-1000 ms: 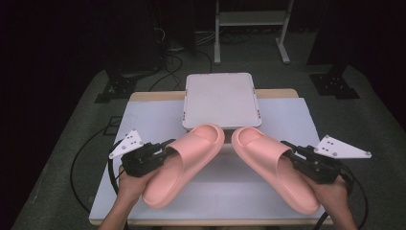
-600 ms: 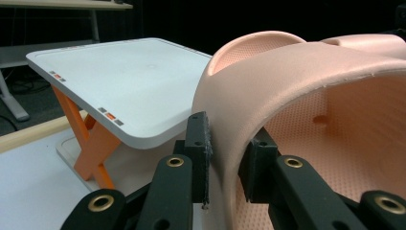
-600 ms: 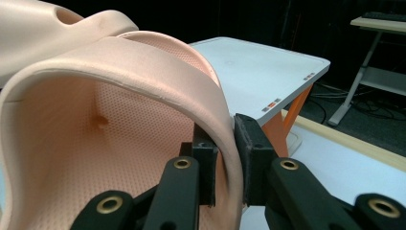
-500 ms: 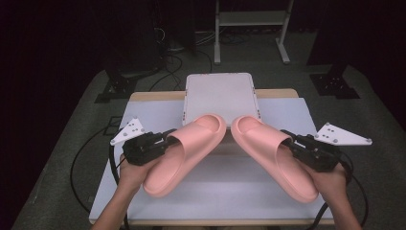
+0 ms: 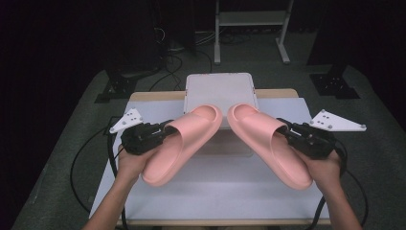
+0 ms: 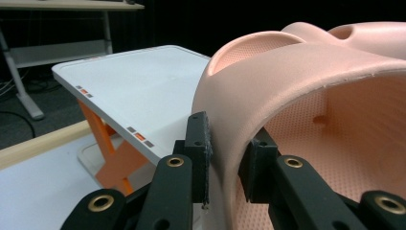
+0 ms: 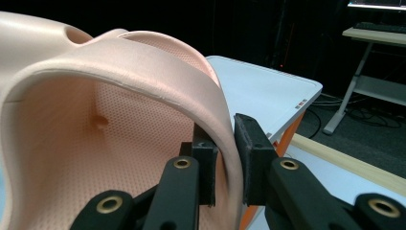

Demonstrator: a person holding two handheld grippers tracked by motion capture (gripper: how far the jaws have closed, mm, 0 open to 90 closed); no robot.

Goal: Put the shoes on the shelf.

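Two pink slide sandals are held above the white table. My left gripper is shut on the strap edge of the left sandal, whose toe points up and to the right. In the left gripper view its pads pinch the strap wall of the left sandal. My right gripper is shut on the strap edge of the right sandal, toe pointing up and to the left. The right gripper view shows the right sandal clamped between the pads. Both toes meet over the near edge of a white stand.
The white slanted stand has orange legs and sits at the table's far middle. A wooden strip runs along the table's far edge. Cables trail off the left side. A metal rack stands on the floor behind.
Both hands have lifted the sandals and carried them away from the person, so the toes now reach over the stand's near edge.
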